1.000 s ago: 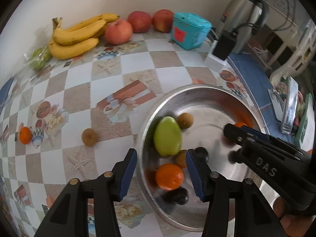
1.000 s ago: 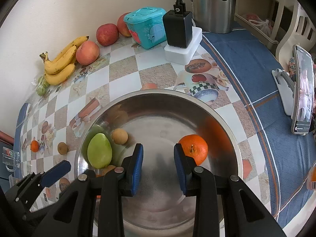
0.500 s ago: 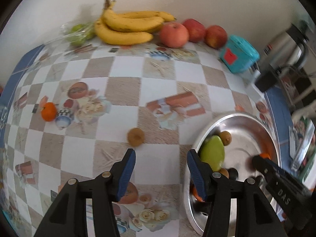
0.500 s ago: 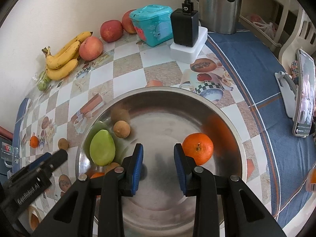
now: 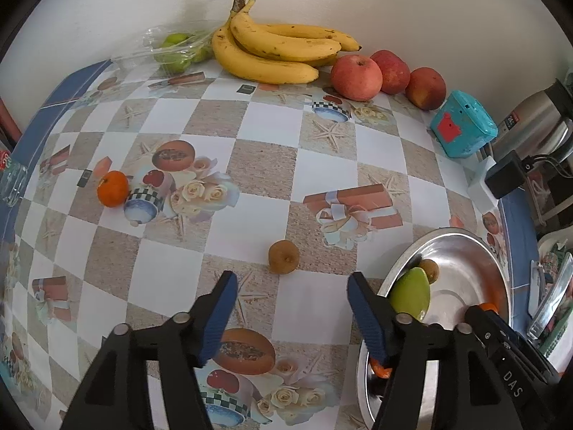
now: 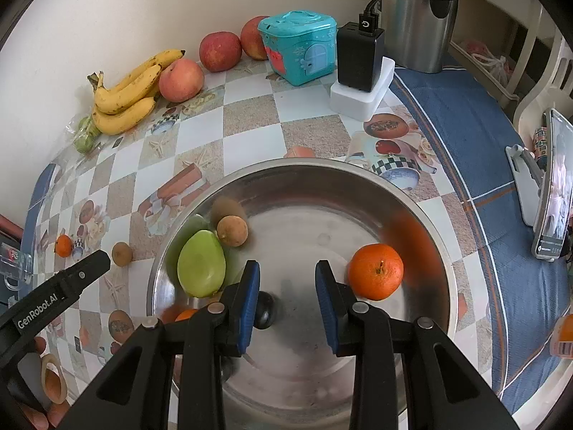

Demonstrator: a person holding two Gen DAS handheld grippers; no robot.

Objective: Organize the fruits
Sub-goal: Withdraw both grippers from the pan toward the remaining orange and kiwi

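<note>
A steel bowl (image 6: 422,208) holds a green mango (image 6: 201,268), a small brown fruit (image 6: 232,230), an orange (image 6: 376,271) and a dark round fruit (image 6: 264,310). My right gripper (image 6: 287,299) is open and empty above the bowl's middle. My left gripper (image 5: 288,313) is open and empty over the tablecloth, just short of a loose brown fruit (image 5: 283,256). The bowl (image 5: 465,247) lies to its right. A small orange (image 5: 112,189) sits far left on the cloth.
Bananas (image 5: 272,53), a bag of green fruit (image 5: 179,50) and three apples (image 5: 356,77) line the back wall. A teal box (image 5: 463,129), a black charger on a white base (image 6: 360,71) and a steel flask (image 6: 419,14) stand at back right. A phone on a stand (image 6: 551,186) is far right.
My left gripper has swung left, away from the bowl, and now faces the loose brown fruit on the cloth. My right gripper has stayed over the bowl.
</note>
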